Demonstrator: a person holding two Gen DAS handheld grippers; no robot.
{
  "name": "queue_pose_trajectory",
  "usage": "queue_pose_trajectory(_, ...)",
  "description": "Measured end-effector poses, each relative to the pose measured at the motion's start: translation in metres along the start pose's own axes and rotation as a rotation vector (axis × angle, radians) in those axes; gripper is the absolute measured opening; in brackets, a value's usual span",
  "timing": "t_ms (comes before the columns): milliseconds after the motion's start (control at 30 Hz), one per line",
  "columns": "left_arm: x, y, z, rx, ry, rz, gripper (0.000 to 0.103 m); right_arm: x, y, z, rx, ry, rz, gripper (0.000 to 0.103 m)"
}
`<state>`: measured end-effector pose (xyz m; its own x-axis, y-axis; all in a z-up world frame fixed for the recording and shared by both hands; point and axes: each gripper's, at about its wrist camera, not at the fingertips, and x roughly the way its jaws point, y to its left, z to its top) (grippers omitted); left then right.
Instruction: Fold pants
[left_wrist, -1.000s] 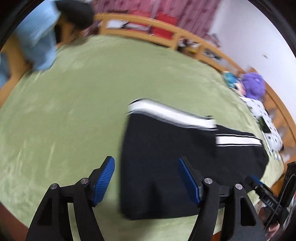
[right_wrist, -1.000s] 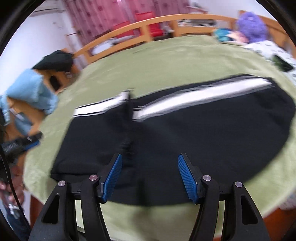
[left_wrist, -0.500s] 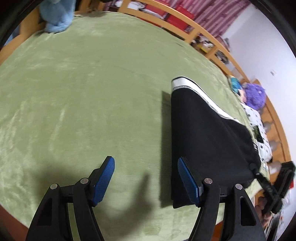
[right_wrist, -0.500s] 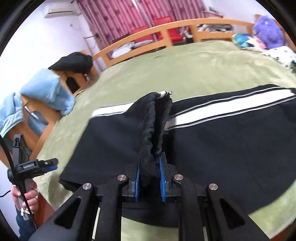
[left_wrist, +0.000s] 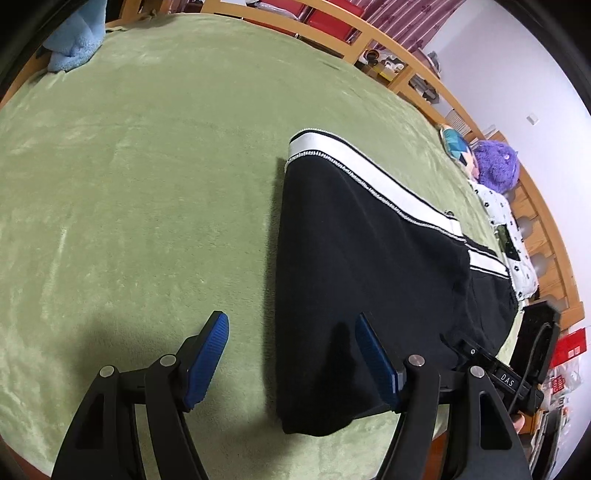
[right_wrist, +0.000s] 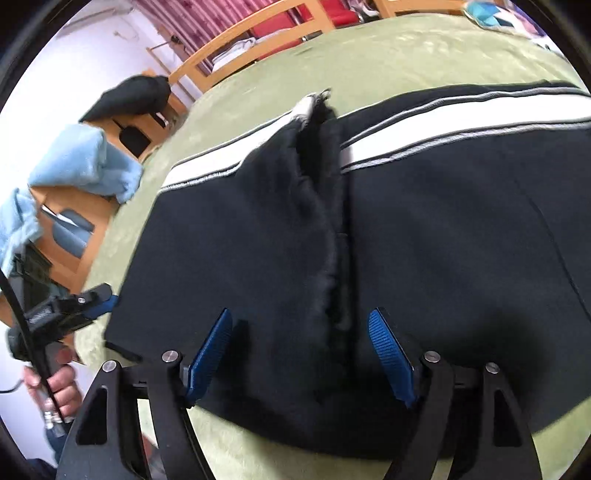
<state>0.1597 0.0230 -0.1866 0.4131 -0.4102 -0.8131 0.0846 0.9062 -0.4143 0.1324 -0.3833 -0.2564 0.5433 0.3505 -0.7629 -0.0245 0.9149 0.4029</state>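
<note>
Black pants (left_wrist: 354, 266) with a white side stripe lie folded on the green bed cover (left_wrist: 129, 184). My left gripper (left_wrist: 291, 354) stands open just above the cover, its right pad over the pants' left edge, its left pad over bare cover. In the right wrist view the same pants (right_wrist: 443, 229) fill the frame, with a raised ridge of black cloth (right_wrist: 321, 206) running away from the gripper. My right gripper (right_wrist: 301, 350) is opening, its blue pads clear of the ridge that stands between them.
A light blue towel (right_wrist: 88, 162) and a black garment (right_wrist: 129, 98) lie on wooden furniture at the bed's left. A purple plush toy (left_wrist: 495, 166) and spotted cloth (left_wrist: 509, 229) sit along the wooden bed rail (left_wrist: 406, 59). A hand (right_wrist: 55, 391) holds the other gripper's handle.
My right gripper was shut on the bunched pants cloth half a second ago and has now let it go and spread wide. Both grippers have sunk closer to the bed.
</note>
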Motion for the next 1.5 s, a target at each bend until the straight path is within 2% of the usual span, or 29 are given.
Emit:
queue_pose_trajectory(33, 0.000, 0.001, 0.000, -0.003, 0.000, 0.000, 0.069, 0.001, 0.004, -0.002, -0.018, -0.001, 0.022, 0.069)
queue_pose_trajectory(67, 0.001, 0.000, 0.000, -0.009, 0.000, 0.000, 0.069, 0.007, 0.012, 0.000, -0.031, 0.009, 0.046, 0.052)
queue_pose_trajectory(100, 0.001, 0.000, 0.001, -0.014, 0.001, 0.001, 0.069, 0.012, 0.018, 0.002, -0.039, 0.010, 0.035, 0.022)
queue_pose_trajectory(133, 0.001, 0.000, 0.001, -0.015, 0.001, 0.002, 0.069, 0.014, 0.021, 0.004, -0.044, 0.011, 0.047, 0.022)
queue_pose_trajectory(167, 0.000, -0.001, 0.002, -0.012, -0.002, 0.002, 0.069, 0.006, 0.021, 0.008, -0.031, -0.026, 0.061, 0.020)
queue_pose_trajectory(233, -0.005, -0.003, 0.003, 0.006, -0.012, 0.000, 0.069, -0.028, 0.016, 0.018, -0.023, -0.124, 0.071, 0.019)
queue_pose_trajectory(300, -0.010, -0.006, 0.003, 0.024, -0.029, -0.014, 0.069, -0.055, 0.010, 0.022, -0.022, -0.176, 0.066, 0.016)
queue_pose_trajectory(367, -0.011, -0.010, 0.003, 0.031, -0.033, -0.032, 0.069, -0.069, -0.002, 0.020, -0.021, -0.193, 0.022, 0.016)
queue_pose_trajectory(433, -0.006, -0.015, 0.004, 0.031, -0.026, -0.067, 0.070, -0.056, -0.016, 0.013, -0.029, -0.123, -0.022, 0.020)
queue_pose_trajectory(500, 0.004, -0.020, 0.004, 0.028, -0.003, -0.096, 0.070, -0.023, -0.029, -0.003, 0.017, -0.001, -0.048, 0.032)
queue_pose_trajectory(567, 0.016, -0.027, 0.004, 0.034, 0.024, -0.096, 0.070, -0.025, -0.026, -0.015, -0.021, -0.046, -0.052, 0.037)
queue_pose_trajectory(600, 0.020, -0.028, 0.003, 0.037, 0.031, -0.086, 0.070, -0.027, -0.024, -0.017, -0.042, -0.045, -0.050, 0.045)
queue_pose_trajectory(633, 0.027, -0.029, 0.003, 0.036, 0.041, -0.066, 0.070, -0.033, -0.023, -0.017, -0.051, -0.031, -0.049, 0.047)
queue_pose_trajectory(700, 0.042, -0.028, 0.002, 0.031, 0.070, -0.045, 0.070, -0.044, -0.028, -0.017, -0.016, -0.050, -0.052, 0.049)
queue_pose_trajectory(767, 0.054, -0.025, -0.002, 0.028, 0.093, -0.064, 0.070, -0.050, -0.036, -0.017, 0.012, -0.041, -0.029, 0.050)
queue_pose_trajectory(800, 0.056, -0.027, -0.004, 0.030, 0.083, -0.065, 0.073, -0.054, -0.040, -0.020, 0.018, -0.039, -0.024, 0.050)
queue_pose_trajectory(900, 0.062, -0.037, -0.002, 0.064, 0.027, -0.050, 0.073, -0.052, -0.041, -0.025, 0.023, -0.044, -0.034, 0.054)
queue_pose_trajectory(967, 0.065, -0.038, 0.003, 0.038, 0.006, -0.045, 0.062, -0.050, -0.039, -0.030, 0.005, -0.051, -0.056, 0.057)
queue_pose_trajectory(1033, 0.064, -0.037, 0.009, 0.018, 0.010, -0.062, 0.037, -0.045, -0.031, -0.031, -0.035, -0.043, -0.098, 0.057)
queue_pose_trajectory(1100, 0.057, -0.036, 0.014, 0.020, 0.006, -0.099, 0.018, -0.060, -0.032, -0.030, -0.052, -0.048, -0.109, 0.050)
queue_pose_trajectory(1133, 0.052, -0.035, 0.016, 0.023, 0.000, -0.117, 0.017, -0.070, -0.037, -0.031, -0.039, -0.071, -0.110, 0.049)
queue_pose_trajectory(1200, 0.050, -0.030, 0.018, 0.012, 0.010, -0.129, 0.016, -0.101, -0.062, -0.035, 0.030, -0.148, -0.126, 0.055)
queue_pose_trajectory(1300, 0.058, -0.020, 0.019, -0.024, 0.049, -0.147, 0.019, -0.142, -0.119, -0.037, 0.176, -0.236, -0.316, 0.066)
queue_pose_trajectory(1333, 0.059, -0.020, 0.019, -0.026, 0.054, -0.142, 0.025, -0.149, -0.139, -0.037, 0.233, -0.242, -0.361, 0.066)
queue_pose_trajectory(1433, 0.063, -0.023, 0.021, -0.011, 0.057, -0.113, 0.031, -0.157, -0.192, -0.039, 0.401, -0.245, -0.413, 0.067)
queue_pose_trajectory(1500, 0.066, -0.027, 0.022, -0.001, 0.057, -0.095, 0.034, -0.156, -0.219, -0.040, 0.462, -0.243, -0.443, 0.067)
